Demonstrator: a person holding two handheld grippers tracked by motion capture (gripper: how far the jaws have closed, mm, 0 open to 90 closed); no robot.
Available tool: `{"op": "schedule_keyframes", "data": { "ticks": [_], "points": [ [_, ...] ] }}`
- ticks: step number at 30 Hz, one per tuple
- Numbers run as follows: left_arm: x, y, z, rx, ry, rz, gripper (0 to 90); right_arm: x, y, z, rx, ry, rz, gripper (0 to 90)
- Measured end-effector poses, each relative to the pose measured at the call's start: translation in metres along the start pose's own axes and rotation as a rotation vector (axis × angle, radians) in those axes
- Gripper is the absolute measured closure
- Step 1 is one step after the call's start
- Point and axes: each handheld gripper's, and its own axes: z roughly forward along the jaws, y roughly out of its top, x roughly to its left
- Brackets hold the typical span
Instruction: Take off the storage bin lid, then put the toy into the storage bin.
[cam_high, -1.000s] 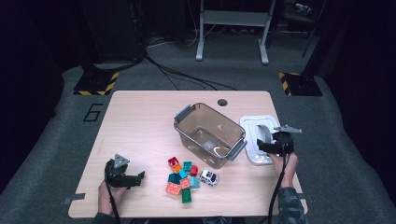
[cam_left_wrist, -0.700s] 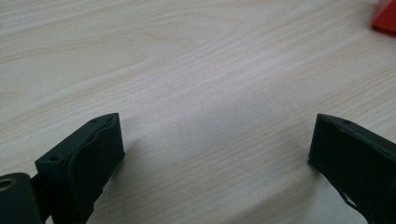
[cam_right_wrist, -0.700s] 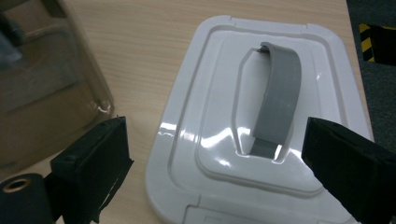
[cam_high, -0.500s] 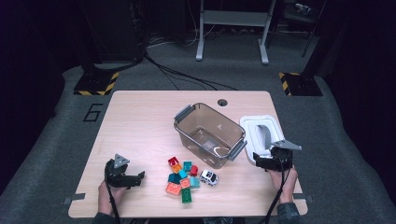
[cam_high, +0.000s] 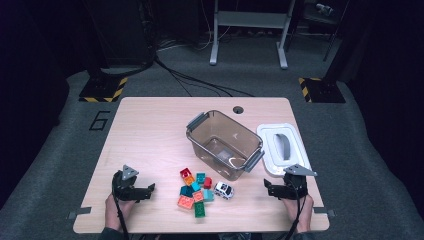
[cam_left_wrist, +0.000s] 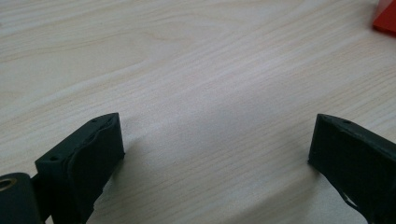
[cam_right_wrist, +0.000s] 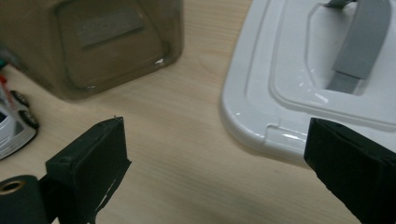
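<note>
Lid (cam_high: 282, 147) sits on table (cam_high: 150, 135) right by my right tongs (cam_high: 272, 189), jaws just opened wide w/ nothing in them; left tongs (cam_high: 145, 190) also wide open, empty.

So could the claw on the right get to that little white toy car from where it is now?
Probably yes. The right claw is open, and bare table lies between it and the white toy car.

- Looks like a lab / recording studio, not a home.
- Lone wooden table (cam_high: 150, 130) w/ cable hole (cam_high: 238, 109), on grey carpet (cam_high: 65, 165).
- "6" marked on floor (cam_high: 100, 120).
- Black-yellow hazard-taped stand bases (cam_high: 102, 90).
- Cables (cam_high: 190, 80) across floor; metal frame (cam_high: 248, 30) behind; dark surroundings.
</note>
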Motion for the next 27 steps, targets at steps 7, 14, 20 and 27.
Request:
{"op": "schedule_keyframes", "data": {
  "ticks": [7,14,20,27],
  "points": [
    [0.000,0.000,0.000,0.000,0.000,0.000,3.2,0.024,-0.008,0.001,0.013,0.056,-0.041,5.7],
    [0.000,0.000,0.000,-0.006,0.001,-0.002,3.2,0.046,-0.013,0.005,0.036,0.105,-0.098,5.9],
    [0.000,0.000,0.000,-0.007,0.002,0.000,3.3,0.064,-0.014,0.008,0.052,0.147,-0.134,6.0],
    [0.000,0.000,0.000,-0.008,0.003,0.000,3.3,0.082,-0.012,0.013,0.062,0.196,-0.184,6.0]
  ]
}}
